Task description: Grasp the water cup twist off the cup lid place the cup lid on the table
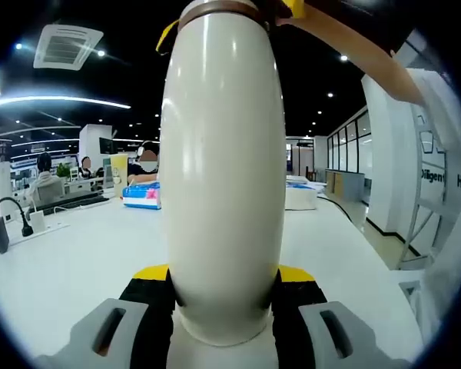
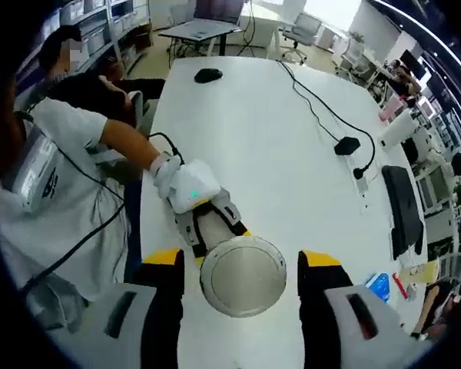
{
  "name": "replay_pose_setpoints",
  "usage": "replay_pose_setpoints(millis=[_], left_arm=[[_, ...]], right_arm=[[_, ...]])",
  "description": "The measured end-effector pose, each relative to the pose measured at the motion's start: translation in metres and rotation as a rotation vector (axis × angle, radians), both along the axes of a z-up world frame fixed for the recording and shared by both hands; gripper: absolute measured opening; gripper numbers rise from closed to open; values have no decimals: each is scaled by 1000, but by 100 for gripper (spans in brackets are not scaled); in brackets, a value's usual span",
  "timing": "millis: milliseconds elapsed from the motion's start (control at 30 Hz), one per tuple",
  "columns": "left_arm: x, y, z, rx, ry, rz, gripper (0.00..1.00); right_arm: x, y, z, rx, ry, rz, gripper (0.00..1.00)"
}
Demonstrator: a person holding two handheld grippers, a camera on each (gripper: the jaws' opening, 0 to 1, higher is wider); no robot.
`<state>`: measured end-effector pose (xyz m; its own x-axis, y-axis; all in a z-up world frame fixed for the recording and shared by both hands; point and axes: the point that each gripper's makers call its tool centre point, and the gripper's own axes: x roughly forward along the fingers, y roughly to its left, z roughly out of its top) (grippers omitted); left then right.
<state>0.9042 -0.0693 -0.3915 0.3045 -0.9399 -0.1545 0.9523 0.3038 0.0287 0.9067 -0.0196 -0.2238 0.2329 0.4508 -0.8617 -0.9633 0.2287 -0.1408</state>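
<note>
The left gripper (image 1: 223,296) clamps the water cup (image 1: 223,169) body, upright over the table (image 1: 77,254). The right gripper (image 2: 242,280) straddles the cup lid (image 2: 243,275), jaws apart — close squarely on the rim, then twist while the left holds firm.

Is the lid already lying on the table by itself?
No, in the right gripper view the round lid sits atop the cup, between the right hand-held gripper's jaws, not on the white table.
</note>
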Motion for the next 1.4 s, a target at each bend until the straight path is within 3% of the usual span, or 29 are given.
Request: replay_pose_setpoints(millis=[167, 267, 300, 367, 433, 500, 600, 700, 733, 800, 867, 900, 1000, 1133, 1200, 1267, 1400], left_arm=[[0, 0, 0, 0, 0, 0, 51], [0, 0, 0, 1, 0, 0, 51], [0, 0, 0, 1, 0, 0, 51], [1, 0, 0, 1, 0, 0, 51], [1, 0, 0, 1, 0, 0, 51], [1, 0, 0, 2, 0, 1, 51], [1, 0, 0, 2, 0, 1, 51], [1, 0, 0, 2, -1, 1, 51], [1, 0, 0, 2, -1, 0, 51], [1, 0, 0, 3, -1, 1, 51], [1, 0, 0, 3, -1, 0, 51], [1, 0, 0, 3, -1, 0, 51], [1, 0, 0, 3, -1, -1, 51], [2, 0, 0, 3, 0, 0, 51], [2, 0, -1, 3, -1, 0, 51], [2, 0, -1, 3, -1, -1, 51], [2, 0, -1, 3, -1, -2, 51]], right_arm=[[1, 7, 25, 304, -122, -30, 66], [-4, 6, 34, 467, -165, -97, 72], [-8, 7, 38, 561, -184, -138, 74], [-5, 2, 44, 667, -214, -230, 82], [-8, -4, 49, 825, -210, -339, 90], [-9, -12, 47, 905, -217, -422, 90], [-13, -18, 40, 910, -315, -457, 90], [-14, -18, 51, 1021, -411, -495, 86], [-11, -23, 53, 1037, -473, -524, 83], [-8, -26, 50, 999, -557, -531, 82], [-6, -30, 43, 968, -580, -571, 92], [-7, -27, 39, 976, -562, -583, 95], [-11, -23, 32, 1025, -543, -625, 95], [-4, -21, 28, 973, -658, -639, 95], [0, -17, 23, 960, -667, -652, 93], [5, -24, 20, 971, -681, -728, 89], [9, -27, 18, 958, -714, -760, 88]])
